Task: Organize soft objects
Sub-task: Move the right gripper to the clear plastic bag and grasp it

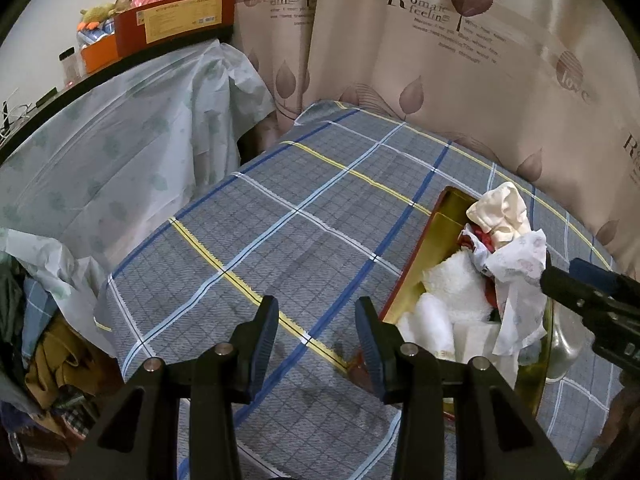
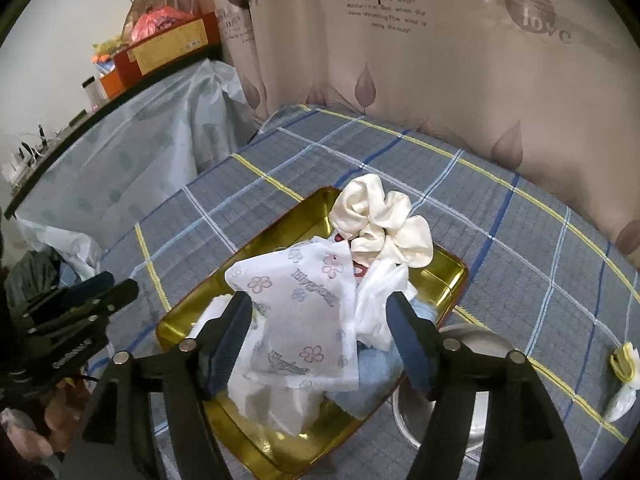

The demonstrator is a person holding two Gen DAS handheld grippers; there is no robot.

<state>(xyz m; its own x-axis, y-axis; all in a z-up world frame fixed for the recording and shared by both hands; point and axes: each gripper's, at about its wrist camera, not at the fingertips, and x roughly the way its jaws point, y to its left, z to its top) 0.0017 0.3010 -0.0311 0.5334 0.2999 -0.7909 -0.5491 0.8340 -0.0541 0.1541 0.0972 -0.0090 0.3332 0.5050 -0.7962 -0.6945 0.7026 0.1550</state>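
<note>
A gold tin tray (image 2: 288, 216) on the plaid sheet holds a heap of soft things: a cream scrunchie (image 2: 380, 220) at its far end, a flower-printed tissue pack (image 2: 304, 312), crumpled white tissue (image 2: 380, 300) and a light blue towel (image 2: 376, 376). My right gripper (image 2: 320, 336) stands open over the tray, the tissue pack lying between its fingers without being pinched. In the left wrist view the tray (image 1: 436, 220) is at the right, with a fluffy white towel (image 1: 456, 284) inside. My left gripper (image 1: 318, 336) is open over bare sheet, just left of the tray, holding nothing.
A metal bowl (image 2: 472, 344) sits against the tray's right side. A small yellow and white wrapper (image 2: 622, 364) lies far right. A leaf-print curtain (image 1: 440, 80) backs the bed. Plastic-covered furniture (image 1: 120, 152) and a pile of clothes (image 1: 52, 360) stand to the left.
</note>
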